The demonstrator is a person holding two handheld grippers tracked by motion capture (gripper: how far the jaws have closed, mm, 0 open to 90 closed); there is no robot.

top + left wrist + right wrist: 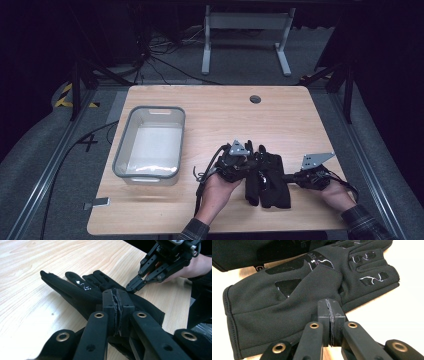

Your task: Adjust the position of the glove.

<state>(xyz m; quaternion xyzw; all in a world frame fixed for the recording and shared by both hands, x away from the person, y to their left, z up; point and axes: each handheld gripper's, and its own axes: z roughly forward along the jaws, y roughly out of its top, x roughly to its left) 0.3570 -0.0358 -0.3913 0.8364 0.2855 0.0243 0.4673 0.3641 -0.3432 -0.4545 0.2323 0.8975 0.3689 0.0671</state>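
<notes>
Bare table [220,115] beyond the gloves [267,180]; bin [150,142] blocks left

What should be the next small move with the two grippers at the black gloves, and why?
Probably open the right gripper a little and slide one jaw under the glove's edge. Both grippers are shut: the right one rests at the side of the nearer black glove, the left gripper lies on top of the gloves, and no fabric shows between either pair of jaws. The grey bin at the left looks a likely place for them.
</notes>
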